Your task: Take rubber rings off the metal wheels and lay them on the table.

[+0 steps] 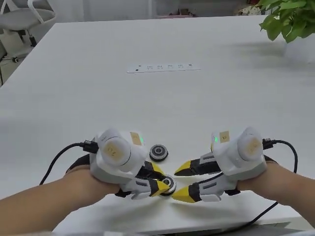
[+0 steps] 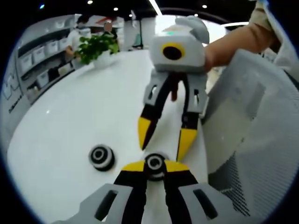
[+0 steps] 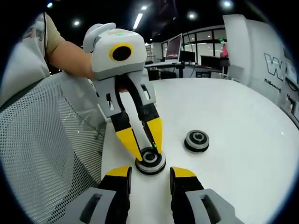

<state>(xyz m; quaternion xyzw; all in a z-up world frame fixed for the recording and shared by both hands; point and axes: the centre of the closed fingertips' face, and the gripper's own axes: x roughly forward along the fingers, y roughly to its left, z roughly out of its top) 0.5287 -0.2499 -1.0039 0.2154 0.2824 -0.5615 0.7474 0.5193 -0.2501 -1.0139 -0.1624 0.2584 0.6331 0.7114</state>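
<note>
— Left tool (image 1: 161, 187), status?
— Clenched on wheel (image 1: 168, 184), which lies flat on the worktop (image 1: 147, 98), axle up. It is round, with no long axis.
— Right tool (image 1: 181, 182)?
— Released. In the right gripper view the wheel sits near its tips at 12 o'clock. It is best placed for the ring (image 3: 150, 169), I judge.
— Second wheel (image 1: 158, 152)?
— Loose, near 12 o'clock of the held one.
</note>
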